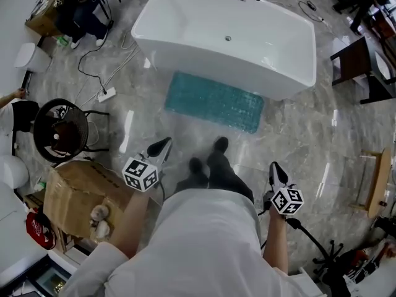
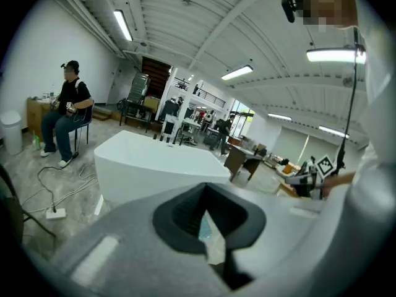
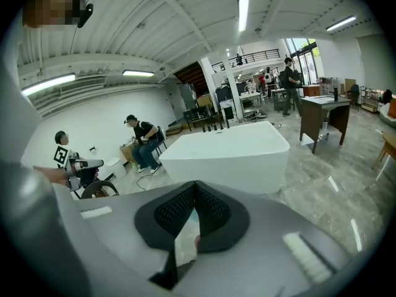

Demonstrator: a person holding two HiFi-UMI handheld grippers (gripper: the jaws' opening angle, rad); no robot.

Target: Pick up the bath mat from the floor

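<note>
The marble floor (image 1: 297,135) fills the head view, and the white bathtub (image 1: 229,36) stands on it toward the far side. The teal bath mat (image 1: 215,101) lies flat on the floor just beside the long near wall of the bathtub, its length running along that wall. Nothing rests on it and nothing touches it.

The person stands short of the mat, shoes pointing toward it. The left hand-held gripper (image 1: 162,145) and the right hand-held gripper (image 1: 275,167) are both held up at the person's front, well apart from the mat. In each gripper view the jaws are closed together with nothing between them, looking out across the room at the bathtub, not down at the floor.

By my reading, the step in hand is the approach: no grasp has begun. The next move would call for stepping closer and bending down, tipping both grippers toward the floor, parting the jaws, and sliding a jaw under the mat's near edge, probably one gripper toward each near corner. A flat mat on smooth floor may be hard to get under.
</note>
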